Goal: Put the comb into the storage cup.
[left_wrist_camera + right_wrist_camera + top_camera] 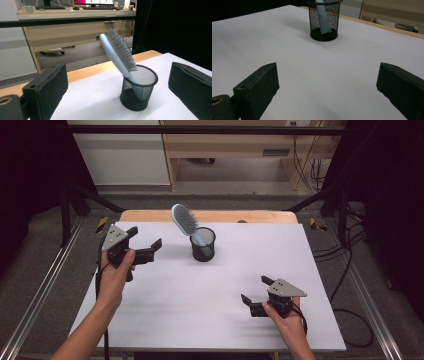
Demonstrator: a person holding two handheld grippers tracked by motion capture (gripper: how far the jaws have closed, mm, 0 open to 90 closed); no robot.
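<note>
a: high view? hairbrush (185, 219) handle-down, leaning left in mesh cup (203, 245) at table's (165, 305) far middle; left gripper (149, 248) near it, right gripper (256, 291) well apart, both wide
b: gripper views? jaws wide, empty; cup ahead

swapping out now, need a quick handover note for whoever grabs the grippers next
Left gripper: open, holds nothing, raised left of the cup, aimed at it.
Right gripper: open, holds nothing, low over the near right of the table.
Brush: handle down in the mesh cup, head leaning out toward the far left.
Done: brush sits in the cup.
Left: cannot tell from this; likely just a check that the brush stays put.
</note>
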